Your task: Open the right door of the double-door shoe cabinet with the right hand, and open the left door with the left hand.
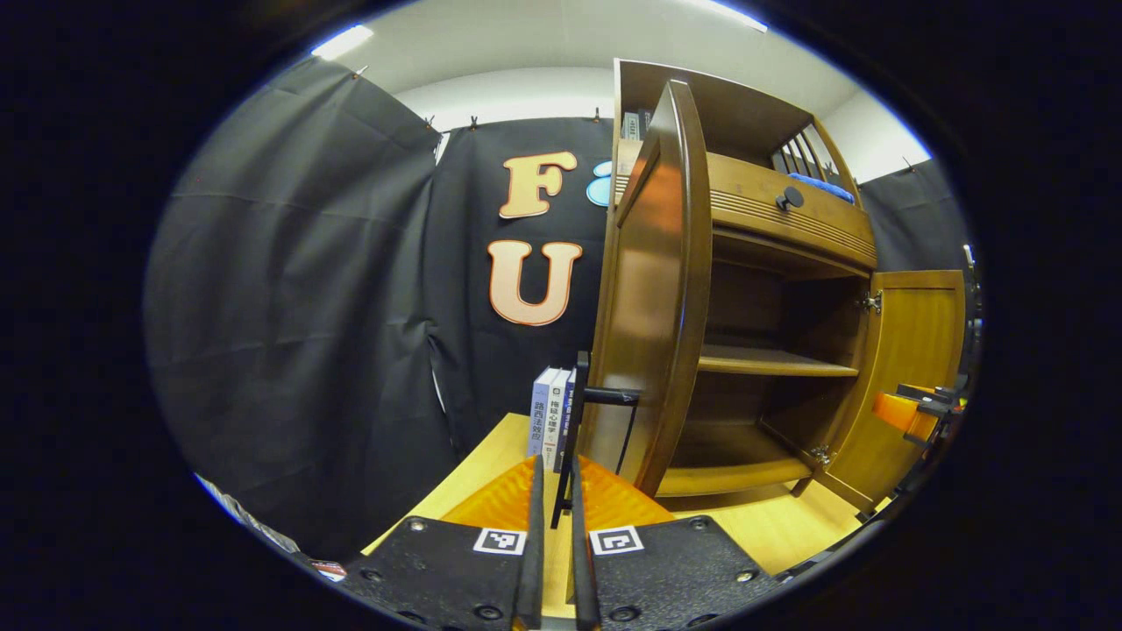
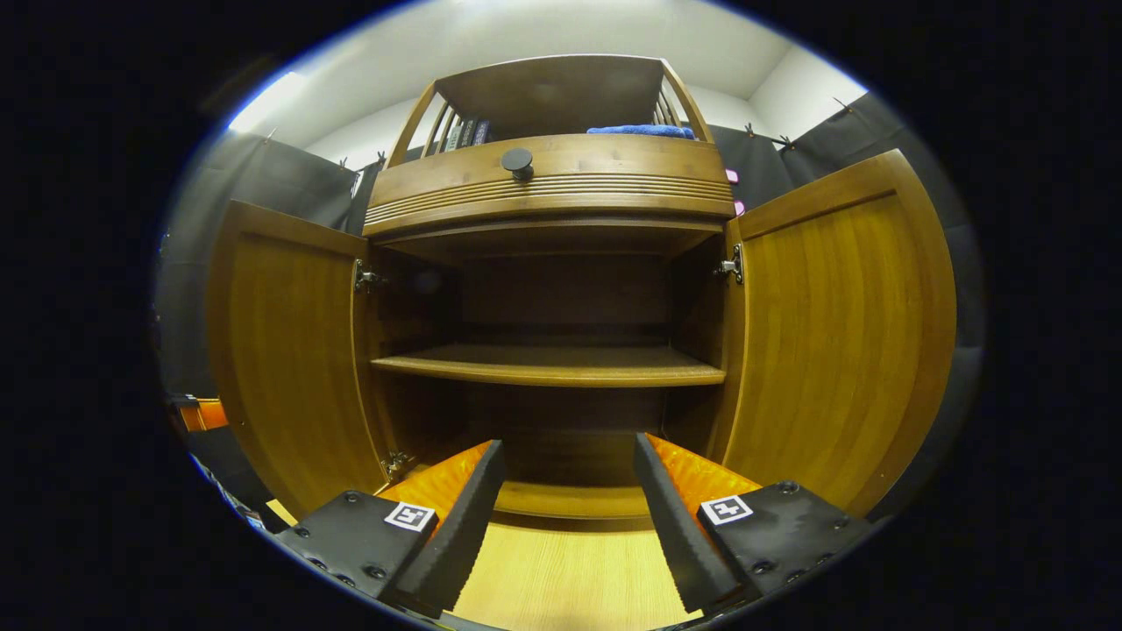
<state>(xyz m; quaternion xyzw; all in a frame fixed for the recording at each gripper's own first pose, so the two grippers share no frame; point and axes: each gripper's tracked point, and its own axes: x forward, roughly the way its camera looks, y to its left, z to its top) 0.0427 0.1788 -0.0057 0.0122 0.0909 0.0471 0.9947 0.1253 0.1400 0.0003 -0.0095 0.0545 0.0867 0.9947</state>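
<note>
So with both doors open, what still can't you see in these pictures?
- Left door outer face: the left gripper view catches it edge-on, its handle foreshortened between the left gripper fingers.
- Book titles: too small.
- Top shelf contents: the drawer front hides all but a blue cloth in the right gripper view.
- Cabinet back: in shadow.

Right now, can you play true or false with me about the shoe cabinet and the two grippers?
1. Both cabinet doors are open. True: the left door and the right door both stand swung out.
2. Shoes fill the middle shelf. False: it is bare.
3. The left gripper is closed on the left door's handle. True.
4. The right gripper is squeezing the drawer knob. False: it is open and holds nothing, well below the knob.
5. A blue cloth lies on top, above the drawer. True.
</note>
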